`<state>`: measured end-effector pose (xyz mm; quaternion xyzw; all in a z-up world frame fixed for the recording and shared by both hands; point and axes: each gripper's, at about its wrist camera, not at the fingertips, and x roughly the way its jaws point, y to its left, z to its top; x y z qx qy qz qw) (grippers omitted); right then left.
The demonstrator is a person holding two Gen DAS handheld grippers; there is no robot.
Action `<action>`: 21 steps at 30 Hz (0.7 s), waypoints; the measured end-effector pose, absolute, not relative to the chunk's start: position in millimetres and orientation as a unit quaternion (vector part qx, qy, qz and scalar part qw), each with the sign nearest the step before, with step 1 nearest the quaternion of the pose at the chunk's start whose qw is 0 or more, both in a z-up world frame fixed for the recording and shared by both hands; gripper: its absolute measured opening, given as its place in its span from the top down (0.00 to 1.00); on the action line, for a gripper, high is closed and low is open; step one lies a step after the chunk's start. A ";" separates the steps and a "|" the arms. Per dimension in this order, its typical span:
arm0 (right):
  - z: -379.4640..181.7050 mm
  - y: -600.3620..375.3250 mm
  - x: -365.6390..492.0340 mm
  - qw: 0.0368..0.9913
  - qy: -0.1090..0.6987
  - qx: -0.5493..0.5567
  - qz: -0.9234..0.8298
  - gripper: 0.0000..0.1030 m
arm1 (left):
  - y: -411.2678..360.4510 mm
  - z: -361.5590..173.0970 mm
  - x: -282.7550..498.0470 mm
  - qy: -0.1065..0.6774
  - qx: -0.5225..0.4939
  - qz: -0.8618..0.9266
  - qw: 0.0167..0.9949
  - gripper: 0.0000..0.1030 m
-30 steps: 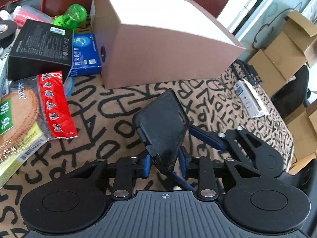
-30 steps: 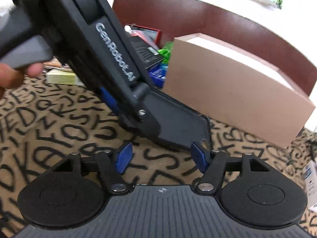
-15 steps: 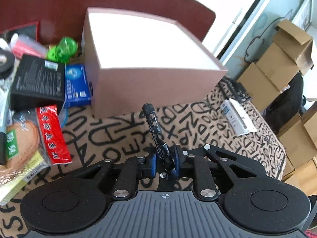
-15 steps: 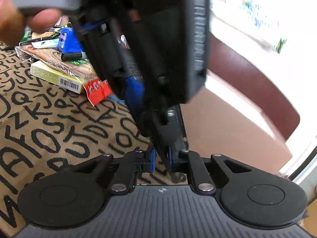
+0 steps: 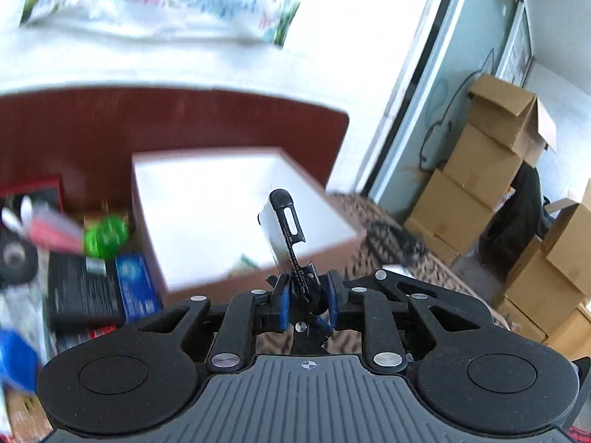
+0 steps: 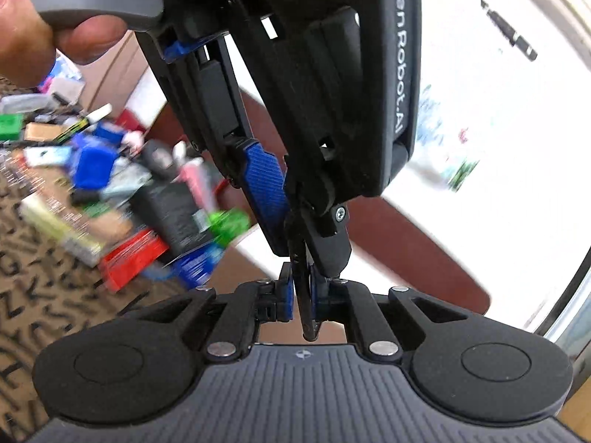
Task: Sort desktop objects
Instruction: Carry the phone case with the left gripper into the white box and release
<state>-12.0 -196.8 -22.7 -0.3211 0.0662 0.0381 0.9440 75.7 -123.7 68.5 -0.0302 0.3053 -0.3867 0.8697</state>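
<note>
Phone case: the black phone case point(image 5: 286, 229) stands edge-on and upright, lifted off the worktop and in line with the open top of the box; a second ago it lay tilted low over the patterned cloth, broad face showing.
Left claw: the left claw point(image 5: 306, 301) is closed narrow on the case's lower edge, blue pads either side.
Right claw: the right claw point(image 6: 301, 295) has gone from wide open to closed on the same thin edge, just under the left claw's fingers.
Box: the pink box point(image 5: 236, 203) with a white inside sits beyond the case, now seen from higher up.
Clutter: unsorted packets point(image 6: 133, 258) lie blurred at left on the worktop point(image 6: 33, 277).
Meaning: a two-handed hold is set, so the case looks ready to drop into the box.
</note>
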 end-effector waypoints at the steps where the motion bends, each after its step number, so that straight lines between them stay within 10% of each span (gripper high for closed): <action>1: -14.9 -199.5 -5.0 0.945 0.062 -0.320 0.037 0.91 | -126.4 73.2 83.3 0.303 -0.030 -0.386 0.871 0.84; 19: -55.4 -232.7 114.5 0.938 0.156 -0.307 0.049 0.92 | -171.7 -3.6 222.4 0.377 -0.053 -0.366 0.849 0.89; 21: -52.7 -235.8 118.9 0.942 0.155 -0.295 0.048 0.92 | -173.0 -4.2 230.2 0.381 -0.058 -0.366 0.847 0.75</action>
